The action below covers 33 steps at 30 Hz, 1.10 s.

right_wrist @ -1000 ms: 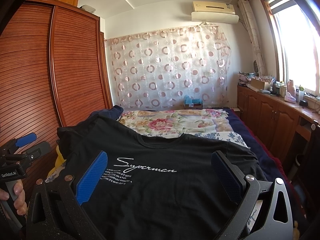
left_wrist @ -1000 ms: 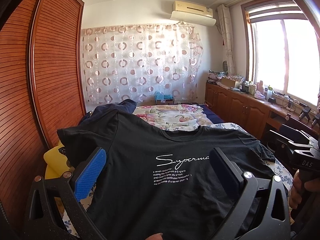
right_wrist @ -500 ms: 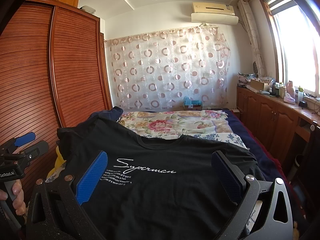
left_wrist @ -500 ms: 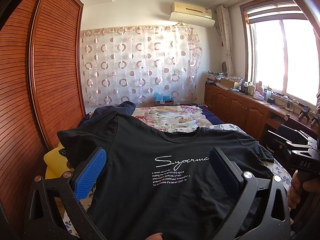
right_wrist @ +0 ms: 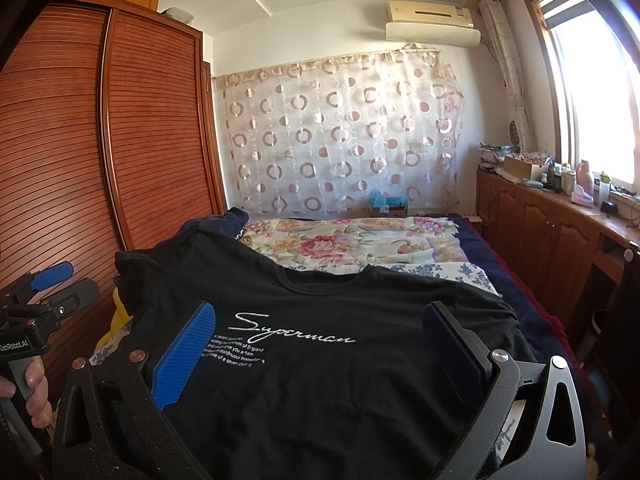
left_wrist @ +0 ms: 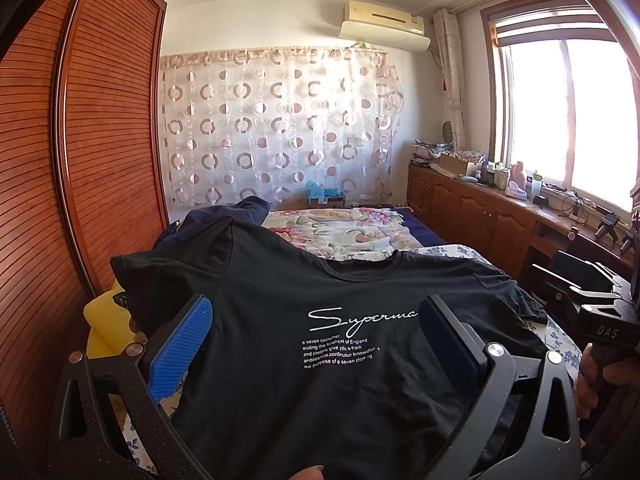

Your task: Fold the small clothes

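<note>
Jaws of both grippers are spread wide, nothing held between them. Left gripper (left_wrist: 312, 344): blue pads apart, poised over the near left part of a black T-shirt (left_wrist: 320, 360); seen also at the left edge of the right view, gripped by a hand (right_wrist: 34, 392). Right gripper (right_wrist: 316, 348): pads likewise apart, poised over the shirt's near right part. T-shirt: laid flat, front up, on the near end of the bed (right_wrist: 360, 240), collar toward the far side, white "Superman" lettering shown, sleeves spread left and right. Floral quilt (left_wrist: 340, 232): spread on the far half of the bed. Wardrobe (right_wrist: 120, 140): slatted wood, along the left. Curtain (left_wrist: 276, 128): circle-patterned, on the far wall. Cabinets (left_wrist: 480, 220): under the window at right.
</note>
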Tool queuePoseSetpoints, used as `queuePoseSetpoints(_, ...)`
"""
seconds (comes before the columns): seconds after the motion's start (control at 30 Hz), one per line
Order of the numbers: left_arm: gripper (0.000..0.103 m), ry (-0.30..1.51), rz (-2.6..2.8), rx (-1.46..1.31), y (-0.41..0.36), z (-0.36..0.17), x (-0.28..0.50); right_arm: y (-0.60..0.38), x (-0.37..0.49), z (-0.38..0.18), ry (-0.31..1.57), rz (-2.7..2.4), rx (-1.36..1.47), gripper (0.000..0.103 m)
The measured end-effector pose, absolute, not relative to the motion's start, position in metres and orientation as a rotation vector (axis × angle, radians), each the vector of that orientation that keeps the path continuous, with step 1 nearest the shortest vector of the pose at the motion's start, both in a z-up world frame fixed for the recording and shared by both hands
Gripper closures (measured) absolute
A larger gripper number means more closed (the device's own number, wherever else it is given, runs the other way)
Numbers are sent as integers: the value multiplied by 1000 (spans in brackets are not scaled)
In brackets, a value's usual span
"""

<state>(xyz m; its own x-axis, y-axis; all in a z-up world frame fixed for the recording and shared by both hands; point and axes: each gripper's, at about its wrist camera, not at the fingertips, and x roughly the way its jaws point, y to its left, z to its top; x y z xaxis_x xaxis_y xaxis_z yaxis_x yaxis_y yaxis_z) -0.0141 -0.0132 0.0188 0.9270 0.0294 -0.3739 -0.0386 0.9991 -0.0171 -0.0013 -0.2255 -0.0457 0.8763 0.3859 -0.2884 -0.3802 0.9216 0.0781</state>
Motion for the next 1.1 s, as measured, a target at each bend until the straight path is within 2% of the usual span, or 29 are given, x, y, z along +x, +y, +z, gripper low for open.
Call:
queuePoseSetpoints(0.57, 0, 515, 80, -52, 44, -23, 12, -220, 52, -58, 416, 521, -17, 0)
queuePoseSetpoints(1.1, 0, 533, 102, -122, 135, -29, 28, -220, 72, -69, 514, 575, -67, 1)
